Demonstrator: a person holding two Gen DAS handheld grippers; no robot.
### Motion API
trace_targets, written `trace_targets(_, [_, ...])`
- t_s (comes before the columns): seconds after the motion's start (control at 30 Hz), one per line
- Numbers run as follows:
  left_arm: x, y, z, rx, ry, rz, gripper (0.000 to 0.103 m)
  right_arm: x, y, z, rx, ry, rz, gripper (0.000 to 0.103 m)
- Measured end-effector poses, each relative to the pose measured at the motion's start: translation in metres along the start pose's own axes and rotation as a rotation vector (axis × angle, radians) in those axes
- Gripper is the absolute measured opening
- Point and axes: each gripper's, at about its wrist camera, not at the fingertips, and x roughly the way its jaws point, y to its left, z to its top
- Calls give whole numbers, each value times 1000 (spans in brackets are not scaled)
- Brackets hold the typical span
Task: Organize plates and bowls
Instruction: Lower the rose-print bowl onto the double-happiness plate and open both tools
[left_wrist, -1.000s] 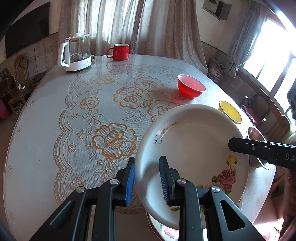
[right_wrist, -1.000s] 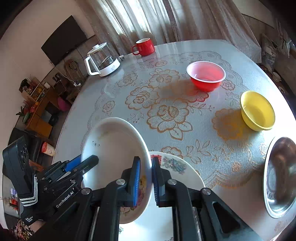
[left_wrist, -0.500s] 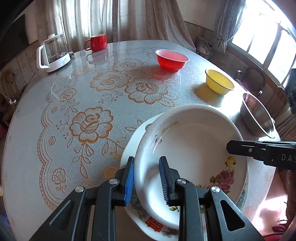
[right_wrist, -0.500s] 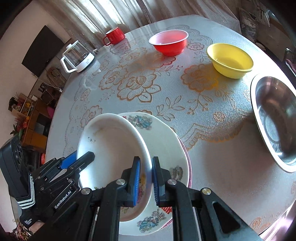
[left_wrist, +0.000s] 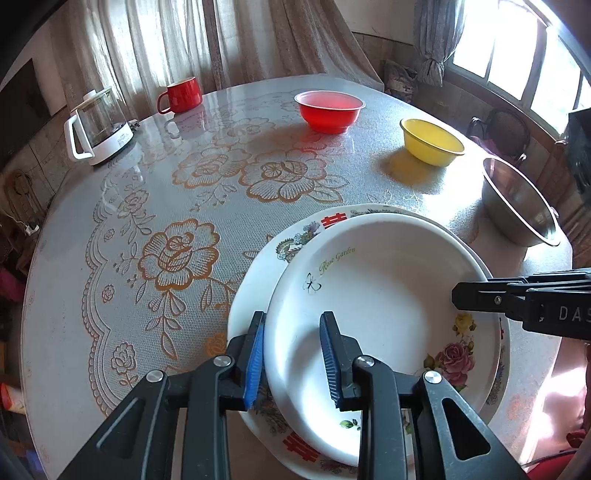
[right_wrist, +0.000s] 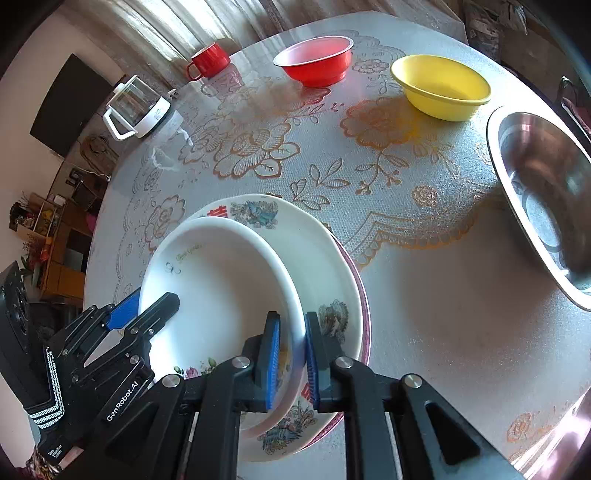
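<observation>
A white deep plate with a rose print (left_wrist: 388, 295) (right_wrist: 221, 295) lies inside a larger patterned plate (left_wrist: 255, 280) (right_wrist: 317, 251) at the near edge of the table. My left gripper (left_wrist: 291, 354) (right_wrist: 147, 306) has the white plate's near-left rim between its blue pads, and its jaws are opening. On the opposite rim, my right gripper (right_wrist: 292, 354) (left_wrist: 458, 295) is shut on the same plate. A pink-edged rim (right_wrist: 360, 295) shows under the patterned plate.
A red bowl (left_wrist: 328, 110), a yellow bowl (left_wrist: 432, 142) and a steel bowl (left_wrist: 517, 206) stand in a row toward the right. A red mug (left_wrist: 183, 94) and a glass kettle (left_wrist: 98, 125) stand at the far left. The flowered tablecloth (left_wrist: 177, 254) covers the round table.
Both grippers came down with the white plate, carrying it over the patterned plate and into it. The wrists rolled slightly. The left pads stand a touch wider.
</observation>
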Motion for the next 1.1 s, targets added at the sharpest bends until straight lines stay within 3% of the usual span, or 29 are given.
trace_targets(0.4, [-3,-6,-1,38,-3,21,46,-1,8,-1,-28,-13,-59,20])
trace_targets(0.73, [-6,-2,0,18,-5,1,47,-6,9,-4,-46,-27,-85,24])
trace_targets(0.9, [-12,1,5,-3,-18,-6,65,-8,7,-5,-34,-19,-74,24])
trace_targets(1.1, [-16,4,9,-24,-14,2,68,-19,3,-6,-17,-50,-60,27])
